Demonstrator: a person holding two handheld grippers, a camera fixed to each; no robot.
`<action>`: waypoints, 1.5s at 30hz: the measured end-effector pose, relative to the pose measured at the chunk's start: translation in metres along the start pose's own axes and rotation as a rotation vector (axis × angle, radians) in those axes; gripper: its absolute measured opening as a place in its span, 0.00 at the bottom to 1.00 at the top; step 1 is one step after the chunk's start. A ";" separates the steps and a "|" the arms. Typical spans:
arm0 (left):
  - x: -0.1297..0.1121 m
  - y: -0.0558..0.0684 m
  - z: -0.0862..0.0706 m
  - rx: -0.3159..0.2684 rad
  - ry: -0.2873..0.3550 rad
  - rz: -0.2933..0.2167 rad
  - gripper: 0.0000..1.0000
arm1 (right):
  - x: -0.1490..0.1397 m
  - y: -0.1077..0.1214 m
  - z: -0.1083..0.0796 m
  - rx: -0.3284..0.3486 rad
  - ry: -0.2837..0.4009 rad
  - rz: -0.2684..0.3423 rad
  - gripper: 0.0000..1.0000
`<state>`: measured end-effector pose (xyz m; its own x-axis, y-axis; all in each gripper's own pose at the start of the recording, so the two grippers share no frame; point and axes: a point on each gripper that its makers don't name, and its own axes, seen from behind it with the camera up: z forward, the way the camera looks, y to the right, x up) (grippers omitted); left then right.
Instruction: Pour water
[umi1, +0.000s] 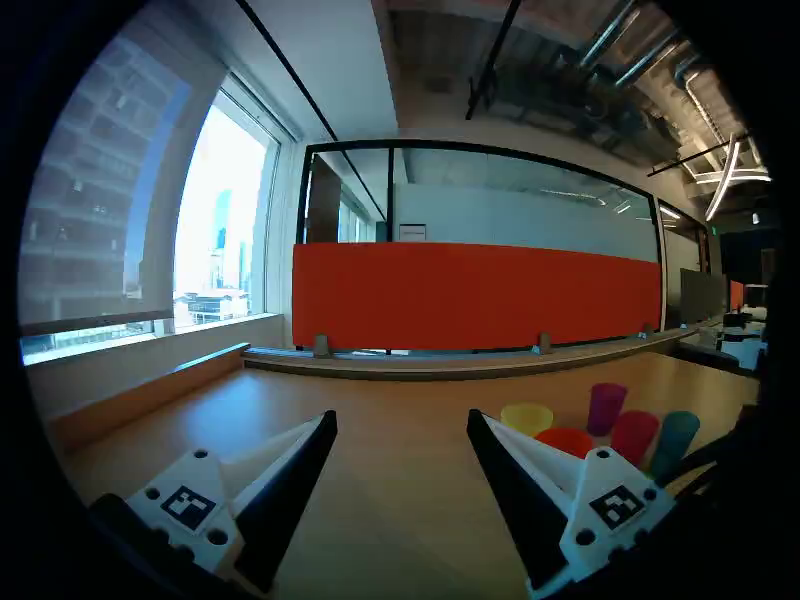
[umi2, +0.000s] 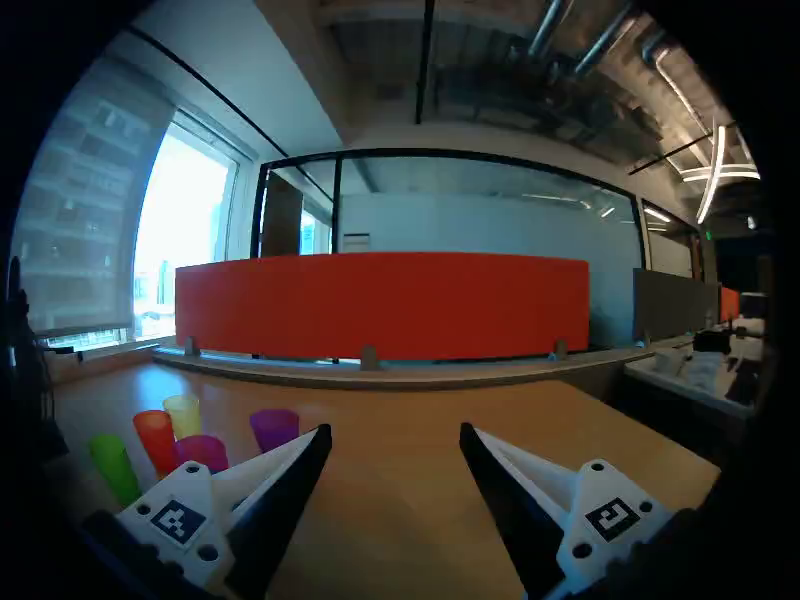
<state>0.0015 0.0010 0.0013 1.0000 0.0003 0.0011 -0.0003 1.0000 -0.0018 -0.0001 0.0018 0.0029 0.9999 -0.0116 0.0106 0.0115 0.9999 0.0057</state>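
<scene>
Fingers (umi1: 290, 470) on L gripper (umi1: 401, 415) wide apart, gripping nothing; R gripper (umi2: 395, 429) same. Cups (umi1: 606, 405) on table (umi1: 400, 490) at 4 o'clock in left gripper view, 8 o'clock in right gripper view. Bare wood ahead to orange divider (umi1: 470, 295) along far edge.

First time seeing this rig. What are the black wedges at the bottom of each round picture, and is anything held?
No robot here: a person carries a gripper in each hand, each with a fisheye camera looking forward along its jaws. Each picture comes from one camera, and the wedges are those jaws. The left gripper and the right gripper both stand open, holding nothing, above a wooden table. On it stand a yellow cup, a teal cup and three more cups between them. An orange screen runs behind.
</scene>
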 end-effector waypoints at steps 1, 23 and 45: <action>0.002 0.001 0.002 -0.002 -0.001 0.000 0.97 | 0.002 0.001 0.001 0.002 -0.005 -0.003 0.99; 0.109 0.024 0.016 -0.124 -0.004 0.017 0.97 | 0.110 -0.012 0.009 0.131 -0.034 0.039 0.99; 0.136 0.055 0.015 -0.297 -0.049 -0.009 0.97 | 0.156 -0.036 0.004 0.281 -0.019 0.011 0.99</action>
<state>0.1374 0.0559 0.0160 0.9987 -0.0008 0.0508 0.0157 0.9558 -0.2937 0.1554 -0.0361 0.0088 0.9995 -0.0040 0.0313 -0.0050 0.9594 0.2821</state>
